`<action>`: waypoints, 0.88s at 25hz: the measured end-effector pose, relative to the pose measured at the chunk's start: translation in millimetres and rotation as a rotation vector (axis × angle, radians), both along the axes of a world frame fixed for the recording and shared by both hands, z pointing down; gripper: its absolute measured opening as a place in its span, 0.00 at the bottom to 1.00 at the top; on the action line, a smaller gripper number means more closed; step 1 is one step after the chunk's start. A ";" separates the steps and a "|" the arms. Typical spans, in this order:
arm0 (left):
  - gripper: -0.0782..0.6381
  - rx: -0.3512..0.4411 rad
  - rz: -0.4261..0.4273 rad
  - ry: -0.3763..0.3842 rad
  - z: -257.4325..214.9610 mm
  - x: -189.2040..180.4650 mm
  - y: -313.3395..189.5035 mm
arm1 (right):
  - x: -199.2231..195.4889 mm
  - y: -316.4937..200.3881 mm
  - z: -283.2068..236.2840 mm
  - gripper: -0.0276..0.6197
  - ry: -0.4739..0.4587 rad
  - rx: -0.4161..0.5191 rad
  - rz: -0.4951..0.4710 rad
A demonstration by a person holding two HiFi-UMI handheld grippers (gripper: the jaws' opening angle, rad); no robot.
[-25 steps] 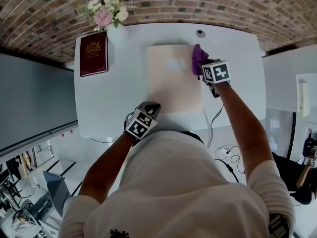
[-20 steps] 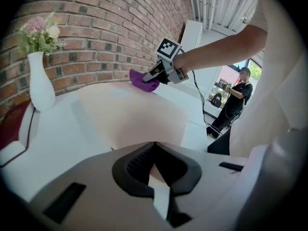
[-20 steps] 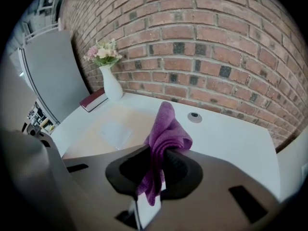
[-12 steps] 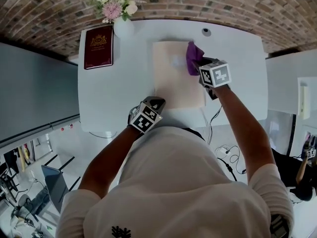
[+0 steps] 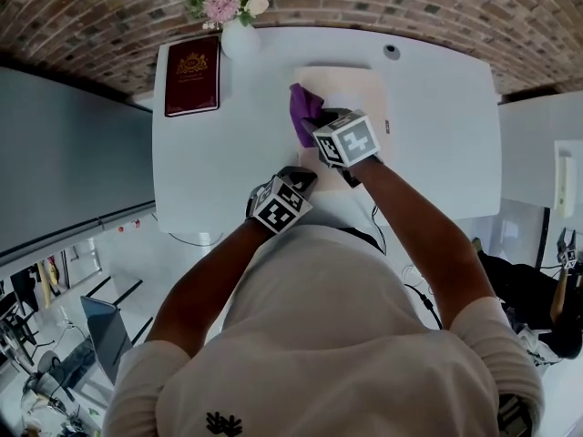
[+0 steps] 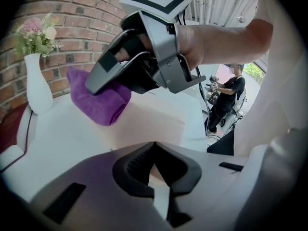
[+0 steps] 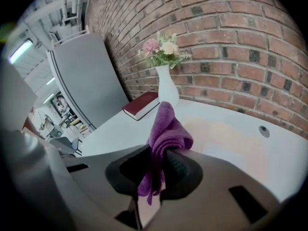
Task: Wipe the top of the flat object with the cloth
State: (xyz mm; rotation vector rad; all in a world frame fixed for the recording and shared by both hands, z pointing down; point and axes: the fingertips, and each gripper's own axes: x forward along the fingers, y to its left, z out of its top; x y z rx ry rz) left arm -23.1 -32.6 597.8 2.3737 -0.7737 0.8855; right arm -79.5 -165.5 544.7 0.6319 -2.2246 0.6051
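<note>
A pale beige flat object point(image 5: 360, 94) lies on the white table point(image 5: 437, 116). My right gripper point(image 5: 314, 126) is shut on a purple cloth point(image 5: 305, 109), which presses on the flat object's left part. In the right gripper view the cloth point(image 7: 166, 129) bulges up from between the jaws of the right gripper point(image 7: 161, 158). My left gripper point(image 5: 301, 176) sits at the flat object's near left corner, and in the left gripper view the left gripper point(image 6: 154, 148) is shut with a thin pale edge between its jaws. That view also shows the cloth point(image 6: 98, 102) on the flat object point(image 6: 149, 121).
A maroon book point(image 5: 192, 76) lies at the table's far left. A white vase point(image 5: 239, 35) of flowers stands beside it against the brick wall. A small round dark fitting point(image 5: 392, 51) sits at the far edge. Cables point(image 5: 378, 230) hang off the near edge.
My right gripper has dragged the cloth leftward across the flat object, from its right edge to its left part. The left gripper has stayed at the near left corner.
</note>
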 end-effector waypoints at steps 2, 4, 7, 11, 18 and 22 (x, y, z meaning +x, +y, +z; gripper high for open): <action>0.14 0.002 0.004 -0.001 0.5 -0.4 0.0 | -9.2 4.6 7.1 0.17 0.009 -0.009 -0.012; 0.14 0.001 0.005 0.001 0.6 -0.8 0.0 | -12.5 7.3 14.5 0.17 0.022 -0.017 -0.017; 0.14 0.000 0.008 0.003 0.6 -0.9 -0.1 | -7.1 7.0 21.9 0.17 0.041 -0.021 -0.011; 0.14 -0.001 0.014 0.008 1.4 -1.1 0.2 | 11.2 1.4 25.6 0.17 0.054 -0.020 0.019; 0.14 -0.001 0.019 0.013 0.2 -1.1 -0.5 | 62.0 -11.1 26.4 0.17 0.072 -0.017 0.101; 0.14 0.005 0.023 0.011 -1.1 -0.8 -2.0 | 92.8 -17.2 28.3 0.17 0.090 -0.010 0.136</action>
